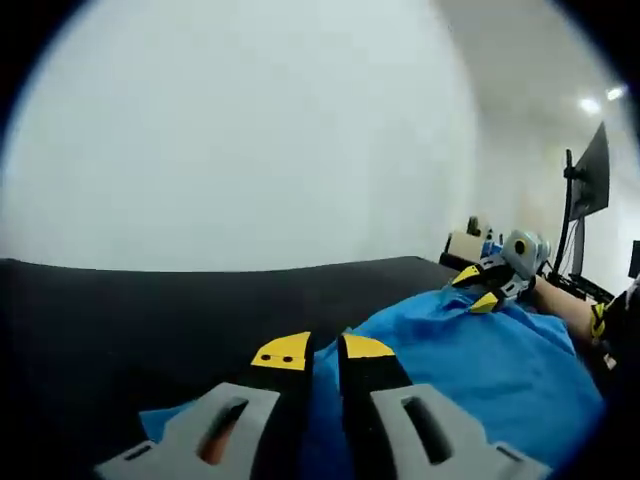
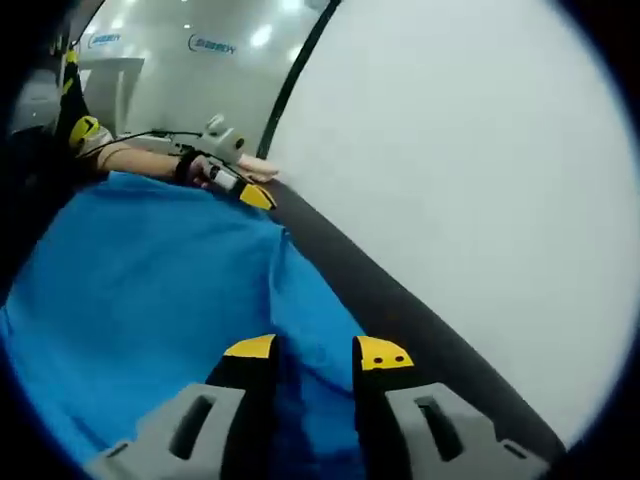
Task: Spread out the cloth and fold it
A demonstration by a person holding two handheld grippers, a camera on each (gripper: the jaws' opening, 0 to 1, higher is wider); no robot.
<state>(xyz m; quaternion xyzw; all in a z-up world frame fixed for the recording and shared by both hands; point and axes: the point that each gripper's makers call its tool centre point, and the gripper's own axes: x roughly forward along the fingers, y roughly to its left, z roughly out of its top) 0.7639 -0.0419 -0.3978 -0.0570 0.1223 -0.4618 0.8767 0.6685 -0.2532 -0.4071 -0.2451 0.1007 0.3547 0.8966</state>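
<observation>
Two hand-held grippers, left (image 1: 323, 350) and right (image 2: 316, 350), pinch blue cloth (image 2: 150, 290)

The blue cloth (image 2: 150, 300) looked smooth, matt and softly creased; beneath it the black tabletop (image 1: 120, 320) appeared matt too.

The left gripper (image 1: 324, 350) is nearly closing its yellow-tipped jaws; the right gripper (image 2: 318, 352) is keeping its jaws slightly apart.
</observation>
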